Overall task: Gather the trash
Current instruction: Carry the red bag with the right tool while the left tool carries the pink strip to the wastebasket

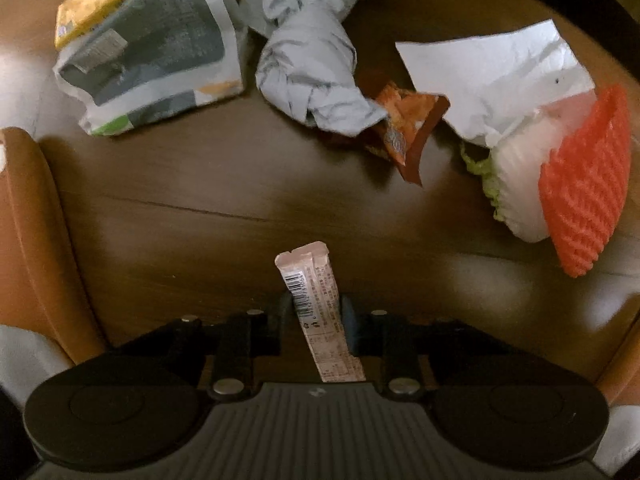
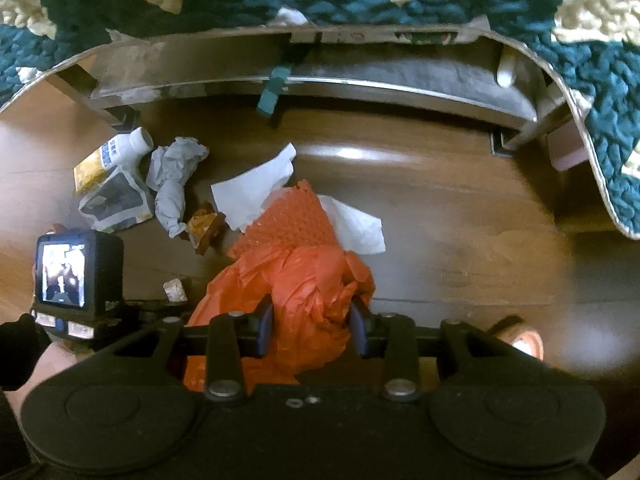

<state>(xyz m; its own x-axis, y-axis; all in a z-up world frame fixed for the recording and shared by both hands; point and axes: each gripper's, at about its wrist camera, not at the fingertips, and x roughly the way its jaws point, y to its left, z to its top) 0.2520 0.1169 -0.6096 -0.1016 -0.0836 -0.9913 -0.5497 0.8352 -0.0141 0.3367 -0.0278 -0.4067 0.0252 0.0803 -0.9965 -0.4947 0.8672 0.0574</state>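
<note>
The left gripper pinches a pink wrapper low in the frame, ready to drop it into the orange bag that the right gripper pinches.

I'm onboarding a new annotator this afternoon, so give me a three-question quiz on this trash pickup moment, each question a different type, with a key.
1. True or false: the left gripper is closed on a slim pink wrapper with a barcode.
2. Multiple choice: the right gripper grips what? A) a white bottle B) an orange plastic bag C) a green sponge
3. Fill in: the orange foam net lies beside a sheet of white ____ on the wooden floor.

Key
1. True
2. B
3. paper
</note>
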